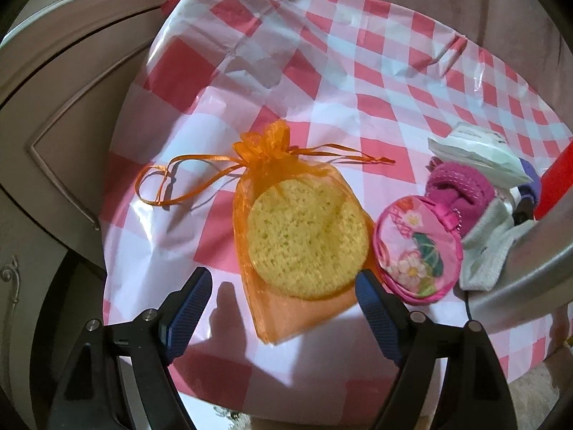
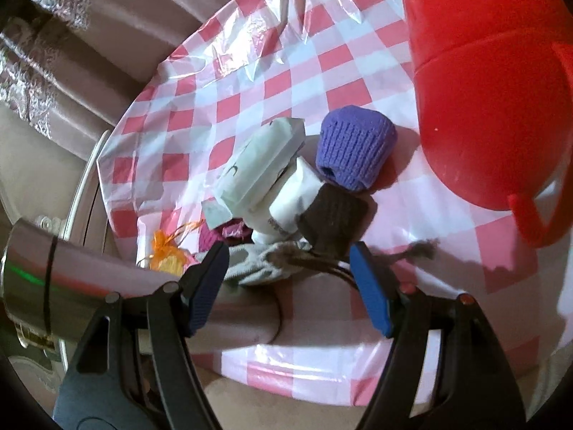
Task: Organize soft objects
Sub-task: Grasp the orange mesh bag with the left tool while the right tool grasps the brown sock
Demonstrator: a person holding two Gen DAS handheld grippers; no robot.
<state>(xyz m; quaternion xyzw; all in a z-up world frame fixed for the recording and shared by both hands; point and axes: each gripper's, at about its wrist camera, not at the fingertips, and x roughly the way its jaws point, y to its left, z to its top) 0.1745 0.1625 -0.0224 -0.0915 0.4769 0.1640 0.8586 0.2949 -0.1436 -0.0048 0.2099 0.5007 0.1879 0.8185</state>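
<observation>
In the left wrist view, an orange mesh drawstring pouch [image 1: 286,229] holding a round yellow sponge [image 1: 308,236] lies on the checked tablecloth. My left gripper [image 1: 283,290] is open, its blue pads on either side of the pouch's lower end. A pink floral round pouch [image 1: 417,247] lies right of it, beside a magenta knit piece [image 1: 462,190] and a white cloth [image 1: 483,251]. In the right wrist view my right gripper [image 2: 290,272] is open just before a pile: a grey drawstring bag [image 2: 265,258], a brown knit piece [image 2: 333,218], a purple knit piece [image 2: 356,147] and white packets [image 2: 261,165].
A large red plastic container [image 2: 490,89] with a handle stands at the right of the table. A silver tube [image 2: 89,268] crosses in front of the pile; it also shows in the left wrist view [image 1: 530,272]. A sofa back and carved furniture surround the round table [image 1: 322,71].
</observation>
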